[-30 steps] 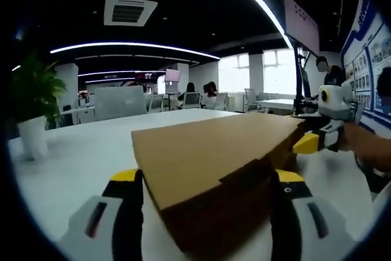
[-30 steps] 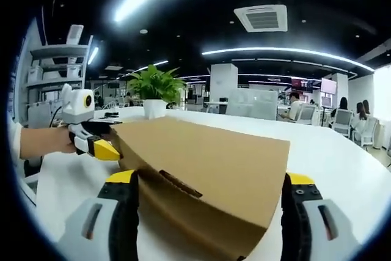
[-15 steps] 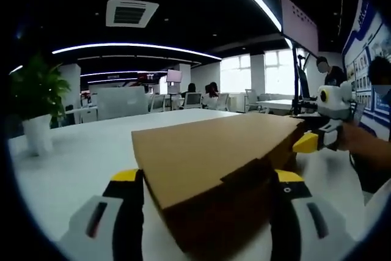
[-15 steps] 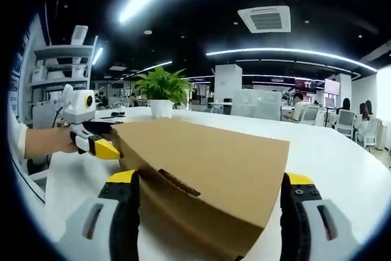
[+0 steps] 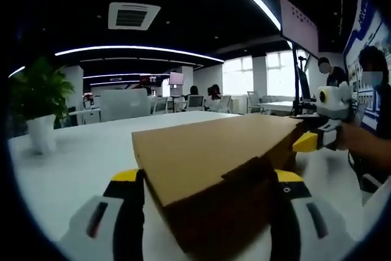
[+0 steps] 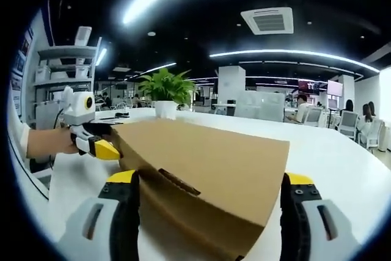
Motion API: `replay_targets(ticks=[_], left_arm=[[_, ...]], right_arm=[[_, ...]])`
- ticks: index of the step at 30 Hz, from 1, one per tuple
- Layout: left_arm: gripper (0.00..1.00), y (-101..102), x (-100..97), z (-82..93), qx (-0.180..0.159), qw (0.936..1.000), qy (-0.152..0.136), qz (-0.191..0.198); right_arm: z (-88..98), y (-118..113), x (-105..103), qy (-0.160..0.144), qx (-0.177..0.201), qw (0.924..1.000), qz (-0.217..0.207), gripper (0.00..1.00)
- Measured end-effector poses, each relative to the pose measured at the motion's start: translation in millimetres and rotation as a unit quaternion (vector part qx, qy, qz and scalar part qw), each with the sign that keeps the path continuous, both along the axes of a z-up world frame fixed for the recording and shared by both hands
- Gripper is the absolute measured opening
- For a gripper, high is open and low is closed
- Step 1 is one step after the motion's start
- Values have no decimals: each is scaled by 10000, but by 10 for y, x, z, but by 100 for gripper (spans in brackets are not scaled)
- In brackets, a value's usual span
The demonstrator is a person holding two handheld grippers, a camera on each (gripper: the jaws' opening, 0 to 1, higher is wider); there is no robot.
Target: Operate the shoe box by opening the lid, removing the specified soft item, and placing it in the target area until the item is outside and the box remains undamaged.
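Two open tools [image 5: 208,212] [image 6: 208,212] straddle opposite ends of the closed shoe box [image 6: 201,163], lengthwise between them

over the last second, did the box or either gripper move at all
Nothing visibly changed: the cardboard box sits closed on the white table, with the left gripper and right gripper open at opposite ends, jaws on either side of it. Only the background shifted slightly with the cameras.

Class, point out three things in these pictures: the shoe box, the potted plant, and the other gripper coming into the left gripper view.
Shoe box [image 5: 201,151], left gripper view, lid top.
Potted plant [image 6: 166,90], right gripper view, leaves.
Right gripper [image 5: 305,143], left gripper view, yellow tip.
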State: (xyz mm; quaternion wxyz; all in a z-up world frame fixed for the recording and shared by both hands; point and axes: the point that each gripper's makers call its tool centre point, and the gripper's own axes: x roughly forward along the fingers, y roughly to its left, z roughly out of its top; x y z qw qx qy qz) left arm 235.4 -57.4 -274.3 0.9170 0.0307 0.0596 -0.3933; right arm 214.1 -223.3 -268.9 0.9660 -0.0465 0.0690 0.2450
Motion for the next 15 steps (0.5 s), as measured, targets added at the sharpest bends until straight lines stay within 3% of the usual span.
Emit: replay_targets(ticks=[15], left_arm=[[85,39,-212,6,-21,9998,-32,177]], right_arm=[[-13,6,-96,-18,16,9998,199,98]])
